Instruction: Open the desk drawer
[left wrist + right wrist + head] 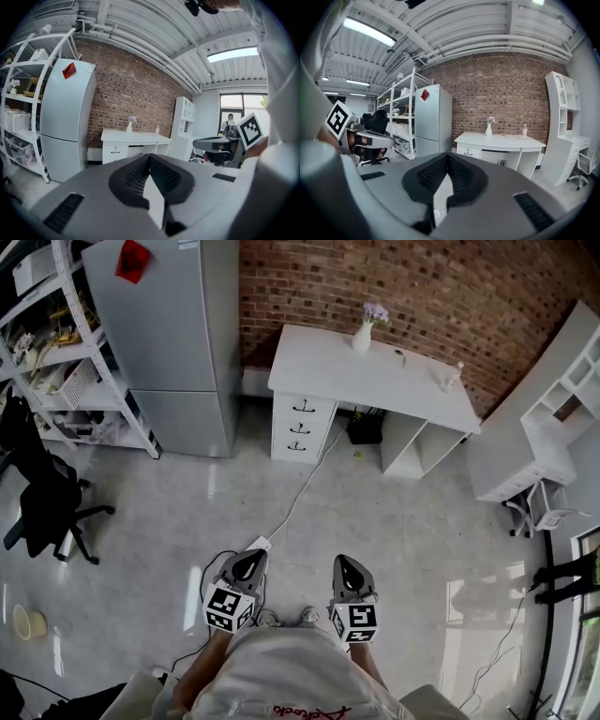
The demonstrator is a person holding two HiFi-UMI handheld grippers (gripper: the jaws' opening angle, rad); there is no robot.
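Head view: left tool [251, 559] and right tool [346, 563] closed, empty; desk drawers [301, 427] far, handles [302, 407] tiny

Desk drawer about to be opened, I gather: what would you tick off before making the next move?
1. Drawers shut, handles showing: ok.
2. Grippers empty: ok, the left gripper and the right gripper hold nothing.
3. Jaws apart for a handle: not ok, both are shut.
4. Desk within reach: not ok, it stands far across the floor.
5. Walkway free: not ok, a cable trails from the desk towards the shoes.
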